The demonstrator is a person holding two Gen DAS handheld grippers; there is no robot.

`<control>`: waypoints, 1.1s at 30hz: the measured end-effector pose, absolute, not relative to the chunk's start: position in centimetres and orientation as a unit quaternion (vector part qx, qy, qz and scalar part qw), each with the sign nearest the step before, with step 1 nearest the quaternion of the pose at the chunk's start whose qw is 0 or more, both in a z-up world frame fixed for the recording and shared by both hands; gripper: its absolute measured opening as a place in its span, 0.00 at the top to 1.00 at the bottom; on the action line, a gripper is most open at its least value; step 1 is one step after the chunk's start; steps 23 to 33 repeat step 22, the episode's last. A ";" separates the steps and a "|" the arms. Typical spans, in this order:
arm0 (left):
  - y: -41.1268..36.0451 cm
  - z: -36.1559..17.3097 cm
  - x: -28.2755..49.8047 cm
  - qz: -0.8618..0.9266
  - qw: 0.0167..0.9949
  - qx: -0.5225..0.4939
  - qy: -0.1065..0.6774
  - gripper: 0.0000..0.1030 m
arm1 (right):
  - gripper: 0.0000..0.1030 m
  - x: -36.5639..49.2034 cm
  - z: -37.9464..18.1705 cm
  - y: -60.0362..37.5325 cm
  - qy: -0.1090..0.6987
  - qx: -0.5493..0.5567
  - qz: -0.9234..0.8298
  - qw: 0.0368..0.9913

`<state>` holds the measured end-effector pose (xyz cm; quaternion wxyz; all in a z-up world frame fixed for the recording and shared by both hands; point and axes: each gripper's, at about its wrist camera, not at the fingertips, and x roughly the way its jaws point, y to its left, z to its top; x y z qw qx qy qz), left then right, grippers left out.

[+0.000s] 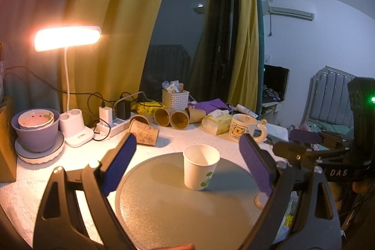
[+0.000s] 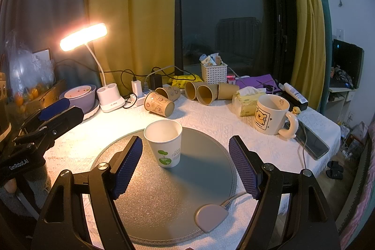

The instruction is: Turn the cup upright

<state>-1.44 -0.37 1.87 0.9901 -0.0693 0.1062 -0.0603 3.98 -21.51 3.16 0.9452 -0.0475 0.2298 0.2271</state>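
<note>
A white paper cup with a green print stands upright, mouth up, on a round grey mat. It also shows in the right wrist view on the same mat. My left gripper is open and empty, its blue-padded jaws wide on either side of the cup and a little short of it. My right gripper is open and empty, with the cup between its jaws and nearer the left one, not touched.
Several brown paper cups lie on their sides at the back. A bear mug, tissue pack, phone, white basket, power strip, lit desk lamp and purple bowls surround the mat.
</note>
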 end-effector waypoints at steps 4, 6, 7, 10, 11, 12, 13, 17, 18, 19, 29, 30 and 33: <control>-0.4 1.9 -1.4 -0.061 0.990 -0.069 0.106 0.12 | 0.23 4.0 3.2 -21.5 0.230 -0.047 0.227 0.945; -0.4 1.9 -1.4 -0.061 0.990 -0.069 0.106 0.12 | 0.23 4.0 3.2 -21.5 0.230 -0.047 0.226 0.945; -0.4 1.9 -1.4 -0.061 0.990 -0.069 0.106 0.12 | 0.23 4.0 3.2 -21.5 0.230 -0.047 0.227 0.945; -0.4 1.9 -1.4 -0.061 0.990 -0.069 0.106 0.12 | 0.23 4.0 3.2 -21.5 0.230 -0.047 0.226 0.945; -0.4 1.9 -1.4 -0.061 0.990 -0.069 0.106 0.12 | 0.23 3.9 3.1 -21.4 0.231 -0.047 0.226 0.945; -0.4 1.8 -1.4 -0.061 0.990 -0.069 0.106 0.12 | 0.23 3.9 3.1 -21.4 0.231 -0.047 0.227 0.945; -0.4 1.9 -1.4 -0.061 0.990 -0.069 0.107 0.12 | 0.23 3.9 3.1 -21.4 0.230 -0.047 0.227 0.945; -0.4 1.8 -1.5 -0.061 0.990 -0.068 0.106 0.12 | 0.23 3.9 3.1 -21.4 0.231 -0.047 0.227 0.945; -0.4 1.9 -1.5 -0.059 0.990 -0.068 0.105 0.12 | 0.23 4.0 3.1 -21.4 0.231 -0.047 0.227 0.945; -0.5 1.8 -1.5 -0.058 0.991 -0.066 0.103 0.12 | 0.23 4.0 3.1 -21.4 0.231 -0.047 0.227 0.945; -0.8 1.7 -1.5 -0.060 0.991 -0.061 0.103 0.12 | 0.23 4.0 3.1 -21.4 0.232 -0.048 0.226 0.945; -0.8 1.7 -1.5 -0.060 0.991 -0.061 0.103 0.12 | 0.23 4.0 3.1 -21.4 0.232 -0.048 0.226 0.945; -0.8 1.7 -1.5 -0.060 0.991 -0.061 0.103 0.12 | 0.23 4.0 3.1 -21.4 0.232 -0.048 0.226 0.945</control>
